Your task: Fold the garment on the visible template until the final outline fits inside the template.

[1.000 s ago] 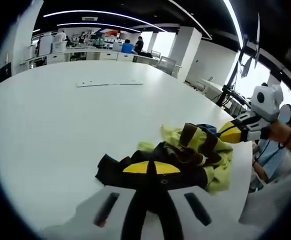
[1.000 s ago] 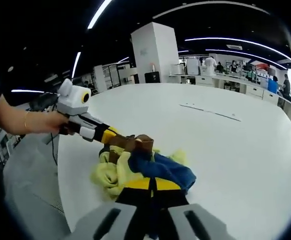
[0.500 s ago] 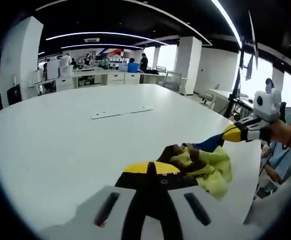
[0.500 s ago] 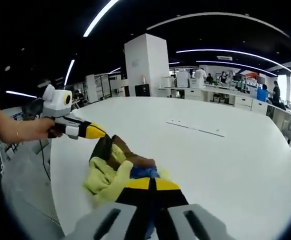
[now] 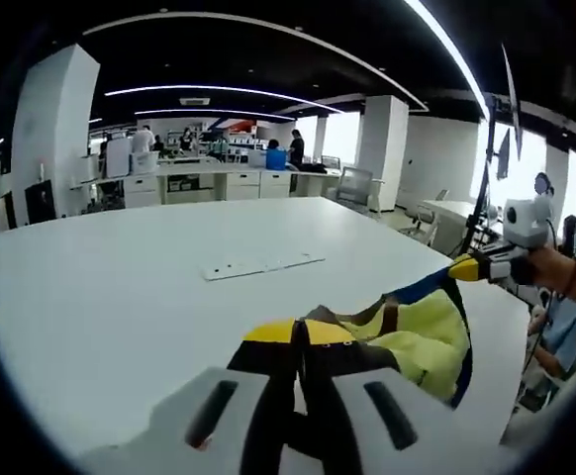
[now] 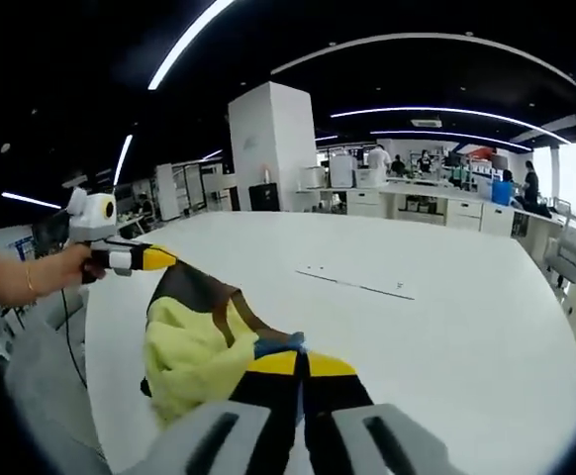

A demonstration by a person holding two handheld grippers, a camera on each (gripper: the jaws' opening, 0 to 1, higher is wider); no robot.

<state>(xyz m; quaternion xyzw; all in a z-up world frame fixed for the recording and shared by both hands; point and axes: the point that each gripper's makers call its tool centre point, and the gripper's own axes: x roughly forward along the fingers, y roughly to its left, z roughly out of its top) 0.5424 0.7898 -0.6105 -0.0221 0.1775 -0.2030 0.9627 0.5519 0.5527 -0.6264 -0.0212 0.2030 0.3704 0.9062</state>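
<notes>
1. Above the table (image 5: 120, 297), near its edge, my left gripper (image 5: 301, 333) is clenched on one end of the garment (image 5: 417, 336), and I hold that end up off the surface.
2. Between my two tools the garment hangs as a loose yellow sheet with brown and blue trim, sagging toward the table; whether its lowest fold touches, I cannot tell.
3. At the other end my right gripper (image 6: 300, 363) pinches the blue edge, jaws closed on cloth.
4. Beyond the garment, well apart from it, a flat pale strip (image 6: 357, 286) lies on the table; I take it for the template, though it is too small to be sure.
5. To do this step well I judge I should draw both hands apart until the cloth is taut, then carry it over that strip and lay it down flat.
</notes>
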